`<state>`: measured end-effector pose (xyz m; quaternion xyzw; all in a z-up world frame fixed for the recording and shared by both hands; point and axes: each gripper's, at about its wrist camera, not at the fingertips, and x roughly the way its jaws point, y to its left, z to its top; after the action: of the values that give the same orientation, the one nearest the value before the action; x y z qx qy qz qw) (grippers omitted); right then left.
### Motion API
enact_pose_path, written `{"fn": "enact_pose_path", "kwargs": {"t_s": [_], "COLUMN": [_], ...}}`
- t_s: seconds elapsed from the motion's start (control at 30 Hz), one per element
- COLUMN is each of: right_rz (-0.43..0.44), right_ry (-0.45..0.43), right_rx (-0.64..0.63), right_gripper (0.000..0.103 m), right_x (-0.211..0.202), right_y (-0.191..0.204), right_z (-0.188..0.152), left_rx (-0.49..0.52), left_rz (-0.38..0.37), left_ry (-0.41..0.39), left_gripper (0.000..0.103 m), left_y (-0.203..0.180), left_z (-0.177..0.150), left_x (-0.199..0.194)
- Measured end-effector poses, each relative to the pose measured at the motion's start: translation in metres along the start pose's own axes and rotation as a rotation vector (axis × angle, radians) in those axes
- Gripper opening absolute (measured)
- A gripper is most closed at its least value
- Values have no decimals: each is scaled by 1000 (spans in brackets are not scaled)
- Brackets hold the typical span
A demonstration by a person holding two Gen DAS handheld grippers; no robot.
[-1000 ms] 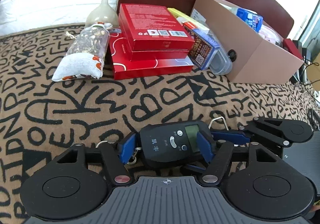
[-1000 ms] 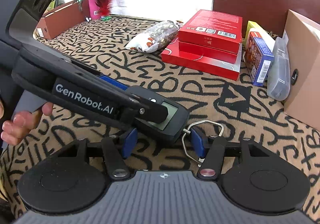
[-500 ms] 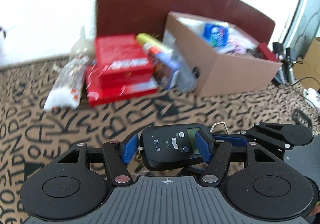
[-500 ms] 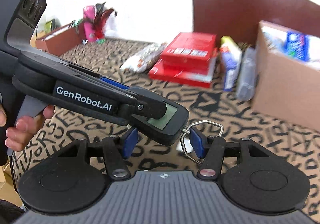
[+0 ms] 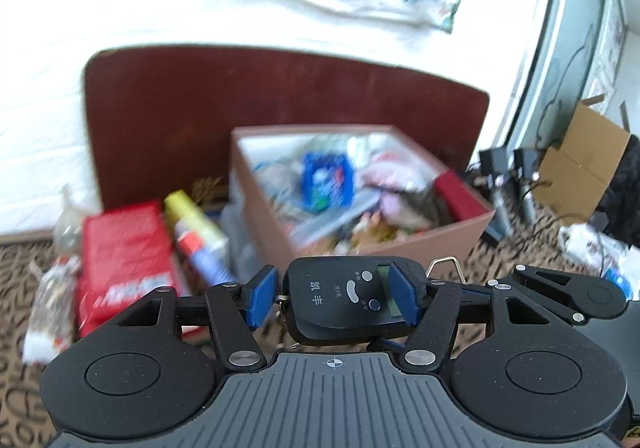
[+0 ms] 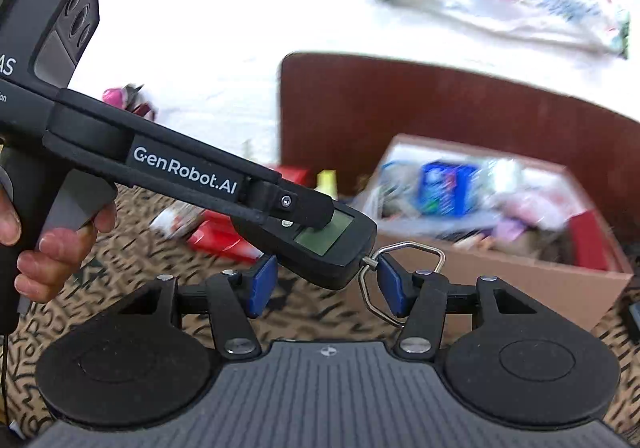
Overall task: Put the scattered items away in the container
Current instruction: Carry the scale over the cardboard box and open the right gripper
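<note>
Item: black handheld digital scale with grey display and wire hanger loop [image 5: 352,298], held aloft between both tools. Left gripper [image 5: 334,300]: jaws clamped across its body. Right gripper [image 6: 326,284]: jaws closed on its loop end. Step: carrying. Beyond the jaws: open brown cardboard box [image 5: 460,236], already part-filled. Next, by my judgement: advance over the rim, lower, release both.

White "GenRobot.AI" lettering on black arm of left handheld gripper [image 6: 312,226], read in right wrist view. Letters "AS" on its upper housing, rest cut off at edge. Small black handheld digital scale [image 5: 352,298] carries white Chinese characters "凯丰" on face, tiny button captions too small to read. Print on red flat boxes [image 5: 124,260] blurred, unreadable.
</note>
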<state>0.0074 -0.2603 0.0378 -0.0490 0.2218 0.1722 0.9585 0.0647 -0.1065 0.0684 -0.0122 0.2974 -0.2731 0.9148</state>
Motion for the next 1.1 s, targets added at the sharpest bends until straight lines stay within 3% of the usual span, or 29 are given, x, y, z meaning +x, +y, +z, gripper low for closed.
{"fn": "enact_pose_path", "kwargs": {"t_s": [0.37,0.63,0.73,0.77,0.83,0.97,1.1], "right_rz": [-70,-37,-21,-30,-56,-74,-81], "right_ry": [-72,-16,39,44,21,-12,17], "right_rx": [-34,-32,-20,-20,-20,-13,30], "right_gripper": [60,60,62,63,82,85,88], "right_x": [18,54,76,80,79,73,77], "right_y": [-56,-82,-86,-87,-87,-91,-95], "right_z": [47,36,23,19,14,12,9], "left_rx": [31,-15,-65,-88,-135,-118,-124], "left_rz": [-34,-28,-31,-41,-78,-80,-53], "left_ry": [-74,-8,57,79,98,50,71], "left_gripper": [63,65,73,81,94,101,102], "left_y": [-25,-8,5,9,15,16,17], "left_z": [71,67,57,54,47,40,37], "left_x": [46,95,119,124,127,119,120]}}
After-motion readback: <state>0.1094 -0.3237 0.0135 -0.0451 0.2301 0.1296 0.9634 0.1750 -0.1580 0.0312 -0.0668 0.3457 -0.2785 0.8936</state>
